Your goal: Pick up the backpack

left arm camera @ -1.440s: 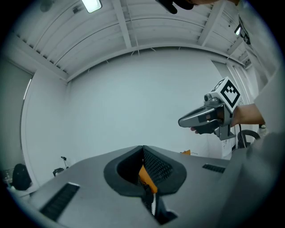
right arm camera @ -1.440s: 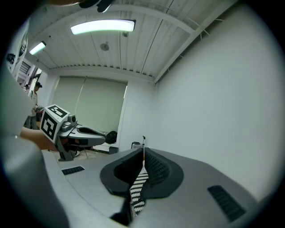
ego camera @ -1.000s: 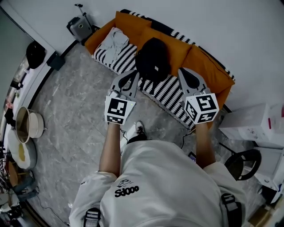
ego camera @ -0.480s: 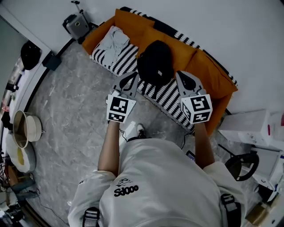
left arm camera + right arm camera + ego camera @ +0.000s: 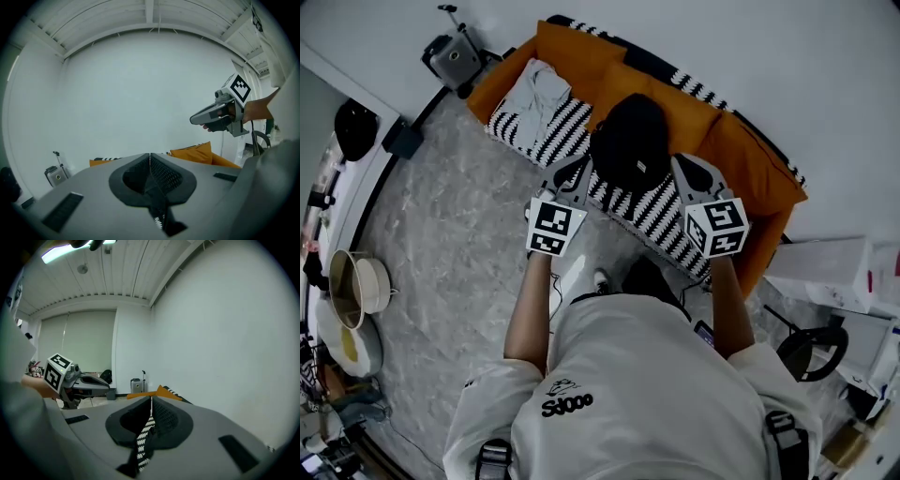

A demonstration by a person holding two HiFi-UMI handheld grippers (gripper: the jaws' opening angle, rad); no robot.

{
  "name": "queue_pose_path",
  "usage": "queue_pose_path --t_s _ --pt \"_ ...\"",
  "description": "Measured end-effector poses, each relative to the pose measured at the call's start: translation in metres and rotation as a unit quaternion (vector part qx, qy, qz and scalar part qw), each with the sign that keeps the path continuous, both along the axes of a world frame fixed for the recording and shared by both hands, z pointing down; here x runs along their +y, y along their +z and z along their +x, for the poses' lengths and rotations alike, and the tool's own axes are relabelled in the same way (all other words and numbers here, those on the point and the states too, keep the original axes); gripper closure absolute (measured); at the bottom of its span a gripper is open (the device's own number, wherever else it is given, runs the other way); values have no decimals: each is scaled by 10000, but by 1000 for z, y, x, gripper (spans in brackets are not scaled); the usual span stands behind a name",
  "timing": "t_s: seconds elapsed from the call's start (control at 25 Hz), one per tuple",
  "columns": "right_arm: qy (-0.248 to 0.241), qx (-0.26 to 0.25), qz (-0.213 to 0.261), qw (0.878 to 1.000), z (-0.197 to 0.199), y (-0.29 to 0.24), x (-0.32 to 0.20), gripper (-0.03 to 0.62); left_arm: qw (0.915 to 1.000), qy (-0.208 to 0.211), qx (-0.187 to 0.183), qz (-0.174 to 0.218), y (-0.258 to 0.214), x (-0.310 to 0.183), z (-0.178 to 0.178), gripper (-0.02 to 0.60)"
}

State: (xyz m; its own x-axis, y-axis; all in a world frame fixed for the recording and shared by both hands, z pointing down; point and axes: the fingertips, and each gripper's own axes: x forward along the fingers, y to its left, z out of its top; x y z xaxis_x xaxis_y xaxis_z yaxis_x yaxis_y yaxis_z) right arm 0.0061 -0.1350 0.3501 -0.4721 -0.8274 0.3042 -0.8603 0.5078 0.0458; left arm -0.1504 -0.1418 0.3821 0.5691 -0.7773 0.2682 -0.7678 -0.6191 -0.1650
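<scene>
Closed in on the orange sofa since a second ago, bringing the left gripper and right gripper to either side of the black backpack, just beside its lower corners and touching nothing yet. Carrying nothing in either tool: jaws pressed together on both, with no strap or cloth caught between them. Sits mid-sofa on the striped cover, apparently propped against the orange back cushions. Looks soft and cloth-skinned, so likely to sag and fold when lifted. Probably modest in weight unless packed, which cannot be told from here. Neither fragile nor slippery by the look of it. Best taken by the top handle or a shoulder strap, though neither can be made out from above. Failing that, pinch a fold of cloth at each upper side. Needs the jaws opened first, then closed on a thin part instead of the rounded body, too broad to span.
</scene>
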Motion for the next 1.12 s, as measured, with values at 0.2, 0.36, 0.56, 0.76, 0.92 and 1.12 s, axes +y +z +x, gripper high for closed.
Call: queue_pose_path --t_s 0.2,0.36,0.56,0.76,0.92,1.12 --pt "-27 -188 -239 9995 22 30 -54 557 9992 34 67 -386 34 -56 13 558" --pt "-201 -136 -458 9987 35 56 -99 535 9977 21 99 -674 65 -102 22 557" --pt "-641 46 -896 9939 45 110 -151 359 9947 189 -53 -1008 111 -163 43 423" --pt "-445 -104 -1183 9919 61 154 -199 339 9887 507 -117 -1408 161 -206 64 355" --pt "-379 -202 -1426 9889 73 189 -230 316 9771 728 87 -1995 207 -227 79 307" --pt "-391 -238 -1740 9837 86 231 -261 315 9701 575 109 -2357 249 -260 79 301"
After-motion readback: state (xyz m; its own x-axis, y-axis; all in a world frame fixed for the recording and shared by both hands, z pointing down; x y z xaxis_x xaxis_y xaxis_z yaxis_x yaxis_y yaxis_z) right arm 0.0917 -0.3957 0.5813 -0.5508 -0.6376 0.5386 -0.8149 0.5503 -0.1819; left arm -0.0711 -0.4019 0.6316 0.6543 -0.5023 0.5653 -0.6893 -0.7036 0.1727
